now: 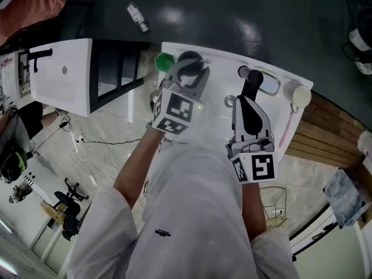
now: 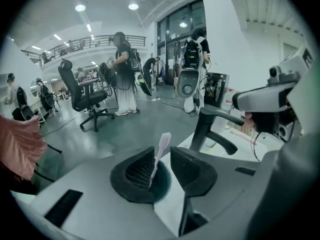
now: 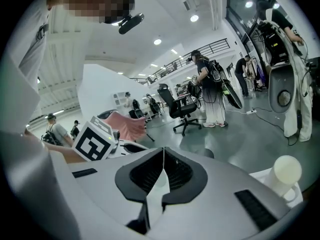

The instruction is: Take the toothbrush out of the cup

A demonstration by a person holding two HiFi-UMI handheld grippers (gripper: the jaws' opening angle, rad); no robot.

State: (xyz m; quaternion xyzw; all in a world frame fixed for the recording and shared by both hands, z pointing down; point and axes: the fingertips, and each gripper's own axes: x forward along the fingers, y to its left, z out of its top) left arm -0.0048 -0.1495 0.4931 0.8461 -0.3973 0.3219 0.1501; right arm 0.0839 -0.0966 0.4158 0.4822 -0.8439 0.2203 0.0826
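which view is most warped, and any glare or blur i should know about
Both gripper views are strongly fisheye with dark corners. In the left gripper view the toothbrush looks fairly sharp and the ceiling lights blow out. In the right gripper view the far background is soft. The head view bends less, with glare patches on the dark floor.

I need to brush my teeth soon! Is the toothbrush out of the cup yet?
It seems not. Done: the left hand-held gripper has its open jaws on either side of the toothbrush. In hand: nothing is gripped; the pads are not pressing it, and the right hand-held gripper is shut and empty. Left: close on the toothbrush and lift it out. The cup is hidden beneath the gripper.
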